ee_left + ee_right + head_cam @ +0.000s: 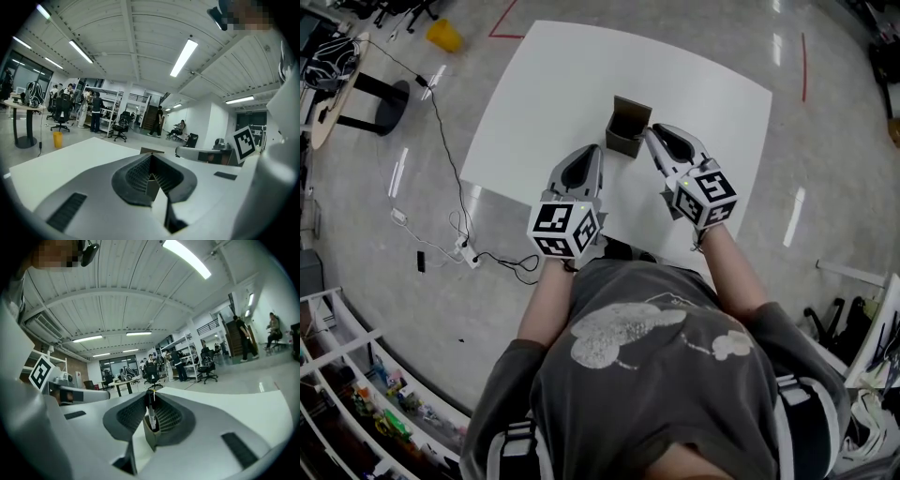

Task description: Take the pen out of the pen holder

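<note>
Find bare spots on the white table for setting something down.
Bare: the table beyond the pen holder to the far edge, and both side strips. Crowded: the near side, where left gripper and right gripper, holding the pen, flank the holder.

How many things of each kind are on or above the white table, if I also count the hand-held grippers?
Pen holder: 1
Pen: 1
Grippers: 2, the left gripper and the right gripper
Total: 4
</note>
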Motion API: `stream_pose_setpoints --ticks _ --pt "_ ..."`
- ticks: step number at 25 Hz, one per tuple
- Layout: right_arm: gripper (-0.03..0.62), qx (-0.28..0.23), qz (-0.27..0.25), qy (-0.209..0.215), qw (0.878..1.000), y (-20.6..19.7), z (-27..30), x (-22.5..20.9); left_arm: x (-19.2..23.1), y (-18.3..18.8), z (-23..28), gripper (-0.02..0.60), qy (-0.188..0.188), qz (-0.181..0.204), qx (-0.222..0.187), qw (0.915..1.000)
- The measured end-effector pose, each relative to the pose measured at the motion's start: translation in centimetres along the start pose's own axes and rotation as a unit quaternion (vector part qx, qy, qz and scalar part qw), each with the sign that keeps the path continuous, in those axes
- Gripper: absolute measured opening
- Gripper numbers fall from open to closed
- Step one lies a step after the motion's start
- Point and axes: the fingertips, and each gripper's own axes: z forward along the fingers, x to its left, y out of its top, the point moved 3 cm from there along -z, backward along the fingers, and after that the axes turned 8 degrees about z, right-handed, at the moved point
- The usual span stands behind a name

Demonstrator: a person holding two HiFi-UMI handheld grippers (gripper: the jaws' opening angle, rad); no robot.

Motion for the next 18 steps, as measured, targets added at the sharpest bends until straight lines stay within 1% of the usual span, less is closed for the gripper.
stream_pose_setpoints --ticks 2,7,12,18 --pt "0.057 -0.015 0.004 0.006 1.000 0.9 -1.4 0.5 -0.7 0.2 -0.8 0.008 0.004 0.000 -0.006 1.0000" --pt "0.057 -0.038 -0.005 0.024 0.999 2.1 -5.0 1.6 -3.1 0.7 -2.8 0.008 0.015 0.008 -0.021 0.9996" --pt "0.057 -0.032 -0.005 0.033 0.999 1.1 -8.4 1.8 -5.7 0.7 -5.0 0.009 0.027 0.014 -0.030 0.9991" --pt "0.057 -0.019 -0.003 0.049 0.999 -0.8 -12.6 1.9 -9.4 -0.4 -7.8 0.008 0.048 0.017 -0.031 0.9982"
